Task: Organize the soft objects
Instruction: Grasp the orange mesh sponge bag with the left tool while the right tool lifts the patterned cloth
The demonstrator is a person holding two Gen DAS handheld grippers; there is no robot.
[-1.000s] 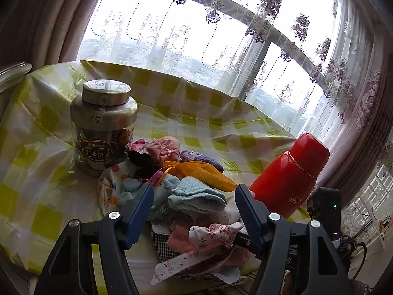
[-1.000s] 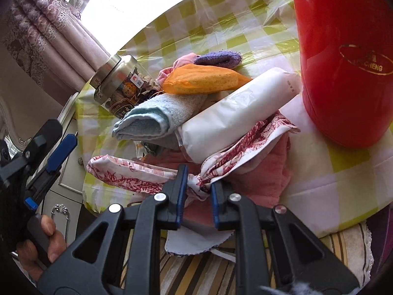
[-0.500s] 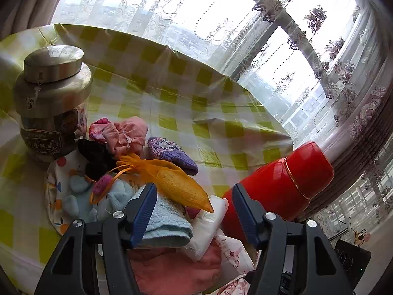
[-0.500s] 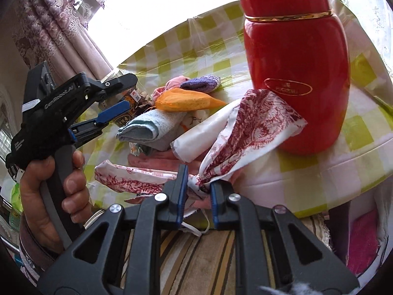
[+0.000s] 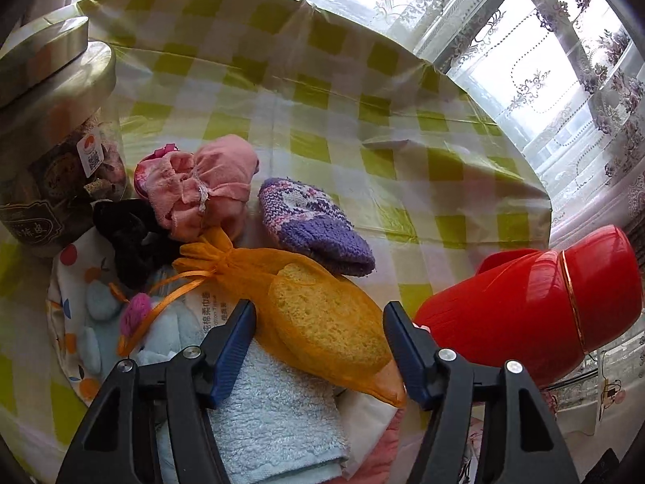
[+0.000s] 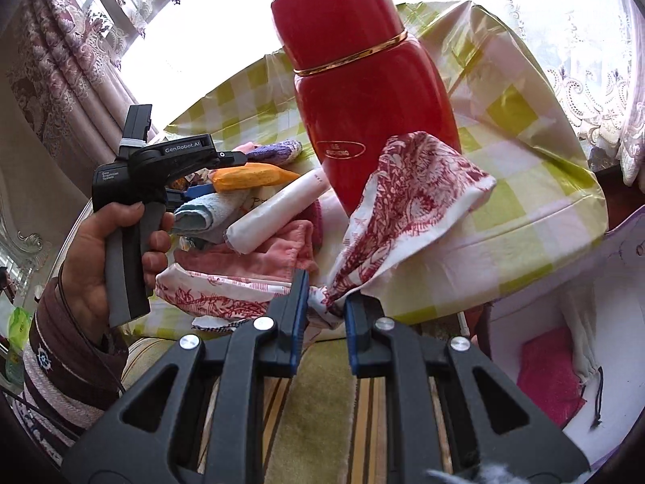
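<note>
A pile of soft things lies on the checked table. My left gripper is open, its fingers on either side of an orange mesh bag holding a sponge, above a light blue towel. Beyond lie a purple knit piece, a pink pouch and a black scrunchie. My right gripper is shut on a red-and-white patterned cloth and holds it lifted off the table's front edge. The left gripper also shows in the right wrist view, over the pile.
A red thermos stands right of the pile, close behind the lifted cloth. A metal-lidded jar stands at the left. A white rolled pack and pink cloth lie in the pile. A white box with a pink item sits below right.
My left gripper moved forward and down over the pile, now straddling the orange bag. My right gripper pulled back and lifted the patterned cloth, one end now hanging up beside the thermos.
</note>
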